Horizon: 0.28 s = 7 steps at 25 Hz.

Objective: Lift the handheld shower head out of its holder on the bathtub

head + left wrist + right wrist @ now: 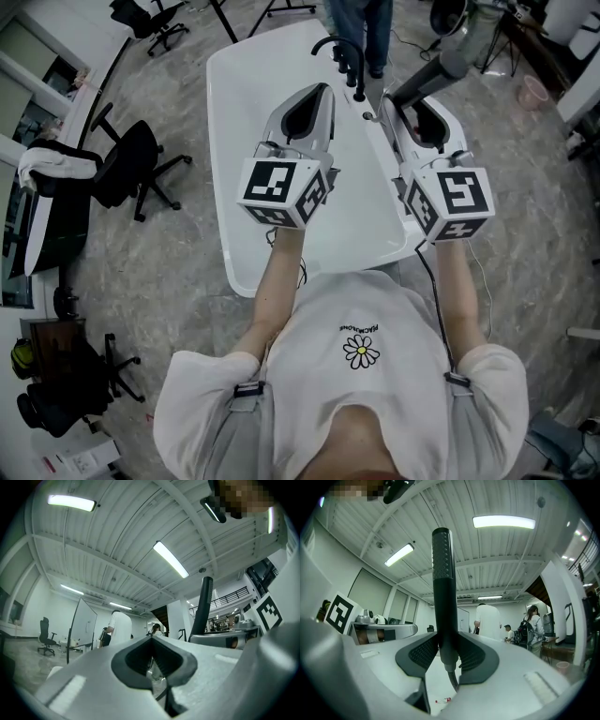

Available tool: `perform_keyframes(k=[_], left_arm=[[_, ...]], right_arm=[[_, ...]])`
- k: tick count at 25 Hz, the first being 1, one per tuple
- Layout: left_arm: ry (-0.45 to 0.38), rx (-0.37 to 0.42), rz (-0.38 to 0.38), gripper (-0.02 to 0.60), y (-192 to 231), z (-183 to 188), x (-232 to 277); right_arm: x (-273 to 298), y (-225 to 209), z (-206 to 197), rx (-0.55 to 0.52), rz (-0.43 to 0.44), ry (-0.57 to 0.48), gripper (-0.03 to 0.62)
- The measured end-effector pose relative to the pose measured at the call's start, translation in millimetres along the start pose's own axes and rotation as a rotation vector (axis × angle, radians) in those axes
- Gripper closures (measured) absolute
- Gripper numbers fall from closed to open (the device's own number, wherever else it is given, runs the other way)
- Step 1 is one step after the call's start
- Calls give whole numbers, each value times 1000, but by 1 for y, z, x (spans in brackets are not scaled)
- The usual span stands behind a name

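The white bathtub (234, 141) is seen beneath both grippers, its rounded near edge lying close to the person. Open floor is left at 3 o'clock of the tub; an office chair (127, 169) is parked at 9 o'clock, apart from the rim. The left gripper (314, 94) is held over the basin with its jaws pressed together on nothing. The right gripper (447, 651) is clamped on the handle of the shower head (442, 588), which is pointed toward 2 o'clock past the tub's right edge. The black faucet (345, 52) stands at 12 o'clock. A ribbed hose (451, 679) is seen hanging below the handle.
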<state>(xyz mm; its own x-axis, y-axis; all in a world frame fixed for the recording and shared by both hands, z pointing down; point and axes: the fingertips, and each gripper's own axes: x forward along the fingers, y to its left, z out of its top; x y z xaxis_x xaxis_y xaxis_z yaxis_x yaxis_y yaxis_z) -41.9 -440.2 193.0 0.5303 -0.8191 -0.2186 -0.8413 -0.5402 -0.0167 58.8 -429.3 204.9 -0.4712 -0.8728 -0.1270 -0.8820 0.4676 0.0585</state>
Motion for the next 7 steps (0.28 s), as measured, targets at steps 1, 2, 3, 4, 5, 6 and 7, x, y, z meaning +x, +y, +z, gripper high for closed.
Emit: perform_keyframes(k=[1, 2, 3, 4, 5, 6, 7], left_arm=[[0, -1, 1, 581, 1, 0, 0], [1, -2, 1, 581, 1, 0, 0], [1, -2, -1, 581, 0, -1, 0], [3, 0, -5, 581, -1, -2, 0], [7, 4, -10, 581, -3, -2, 0], [11, 8, -16, 580, -5, -4, 0], [16, 13, -22, 581, -7, -5, 0]], right_arm=[[1, 0, -1, -3, 1, 1, 444], [1, 1, -1, -4, 4, 4, 444], [1, 1, -2, -3, 9, 8, 444], [1, 2, -3, 1, 17, 11, 444], [1, 3, -4, 8, 26, 13, 444], [1, 4, -5, 16, 36, 15, 444], [0, 5, -5, 25, 46, 16, 444]])
